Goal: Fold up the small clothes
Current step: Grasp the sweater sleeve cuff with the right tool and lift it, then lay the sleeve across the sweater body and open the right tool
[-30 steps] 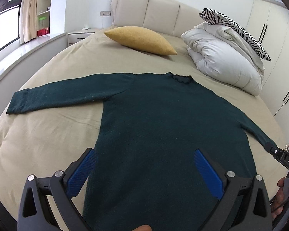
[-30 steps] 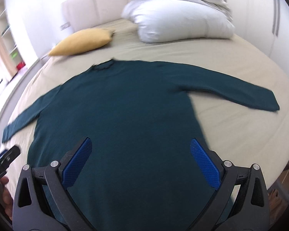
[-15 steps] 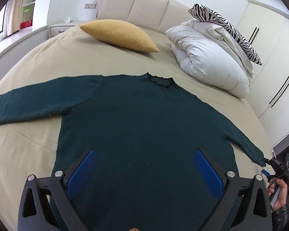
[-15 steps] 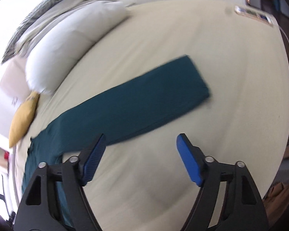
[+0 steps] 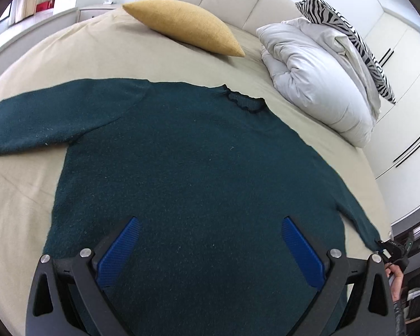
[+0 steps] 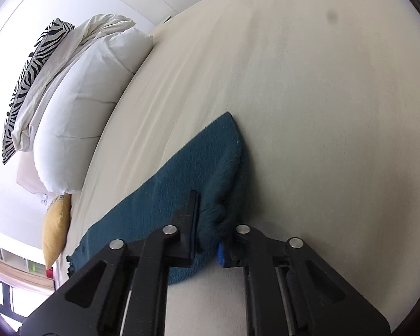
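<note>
A dark green long-sleeved sweater (image 5: 196, 168) lies flat on the beige bed (image 5: 70, 53), neck toward the headboard and both sleeves spread out. My left gripper (image 5: 210, 221) hovers open over the sweater's lower body, with nothing between its blue pads. At the far right of that view my right gripper (image 5: 389, 247) holds the end of the right sleeve. In the right wrist view the right gripper (image 6: 212, 218) is shut on the sleeve's cuff (image 6: 207, 162), and the cloth bunches between the fingers.
A yellow pillow (image 5: 182, 25) lies near the padded headboard (image 5: 232, 0). A folded white duvet (image 5: 316, 84) with a zebra-print pillow (image 5: 350, 36) on top sits at the bed's far right. White wardrobe doors (image 5: 400, 64) stand beyond. A person's hand (image 5: 396, 277) grips the right tool.
My right gripper swung from over the sweater's body out to the right sleeve end, rolled, and closed on the cuff. My left gripper shifted right over the sweater and stayed open.
</note>
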{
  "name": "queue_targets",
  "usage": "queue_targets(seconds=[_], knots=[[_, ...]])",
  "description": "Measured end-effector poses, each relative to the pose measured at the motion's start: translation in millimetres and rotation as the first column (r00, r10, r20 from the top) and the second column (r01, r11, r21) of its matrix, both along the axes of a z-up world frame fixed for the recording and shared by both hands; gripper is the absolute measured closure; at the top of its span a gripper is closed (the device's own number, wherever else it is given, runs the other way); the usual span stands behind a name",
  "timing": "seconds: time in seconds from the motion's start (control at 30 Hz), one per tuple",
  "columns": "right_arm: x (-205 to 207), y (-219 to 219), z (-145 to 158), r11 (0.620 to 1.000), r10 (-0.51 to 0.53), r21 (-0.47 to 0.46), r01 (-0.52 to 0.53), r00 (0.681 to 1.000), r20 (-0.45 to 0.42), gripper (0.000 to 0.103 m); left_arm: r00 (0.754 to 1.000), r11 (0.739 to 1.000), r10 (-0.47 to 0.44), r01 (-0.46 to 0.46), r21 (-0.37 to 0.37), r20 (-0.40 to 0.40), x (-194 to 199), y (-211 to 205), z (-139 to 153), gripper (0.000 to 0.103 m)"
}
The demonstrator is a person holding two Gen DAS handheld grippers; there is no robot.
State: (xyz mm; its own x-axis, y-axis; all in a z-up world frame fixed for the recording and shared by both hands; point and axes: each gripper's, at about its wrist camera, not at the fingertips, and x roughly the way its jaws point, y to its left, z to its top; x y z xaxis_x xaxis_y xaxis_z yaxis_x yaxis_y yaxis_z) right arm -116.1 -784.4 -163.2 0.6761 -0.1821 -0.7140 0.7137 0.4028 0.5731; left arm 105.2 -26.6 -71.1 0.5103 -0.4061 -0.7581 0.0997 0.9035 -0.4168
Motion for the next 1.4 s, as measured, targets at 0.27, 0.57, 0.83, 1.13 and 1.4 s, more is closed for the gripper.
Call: queue_targets(seconds=[0.27, 0.57, 0.83, 1.13, 1.4], knots=[[86, 89, 85, 0.948, 0.248, -0.208, -0.241, 0.969, 0.01, 0.097, 0.999, 0.991, -0.048, 0.044, -0.125, -0.026, 12, 3, -10, 0.013], [241, 328, 103, 0.656, 0.7, -0.337, -0.675, 0.711, -0.06, 0.097, 0.999, 0.977, -0.038, 0.031, -0.212, -0.025, 21, 33, -12, 0.014], [274, 414, 14, 0.556, 0.808, -0.177, -0.812, 0.578, -0.112, 0.08, 0.996, 0.968, -0.074, 0.06, -0.245, -0.047, 40, 30, -22, 0.014], [201, 357, 16, 0.719, 0.694, -0.12, -0.685, 0.694, 0.193, 0.037, 0.98, 0.964, -0.179, 0.156, -0.217, -0.092, 73, -44, -41, 0.017], [174, 303, -22, 0.826, 0.523, 0.043, -0.562, 0.793, 0.313, 0.037, 0.972, 0.977, -0.212, 0.209, -0.042, -0.105, 101, -99, -51, 0.057]])
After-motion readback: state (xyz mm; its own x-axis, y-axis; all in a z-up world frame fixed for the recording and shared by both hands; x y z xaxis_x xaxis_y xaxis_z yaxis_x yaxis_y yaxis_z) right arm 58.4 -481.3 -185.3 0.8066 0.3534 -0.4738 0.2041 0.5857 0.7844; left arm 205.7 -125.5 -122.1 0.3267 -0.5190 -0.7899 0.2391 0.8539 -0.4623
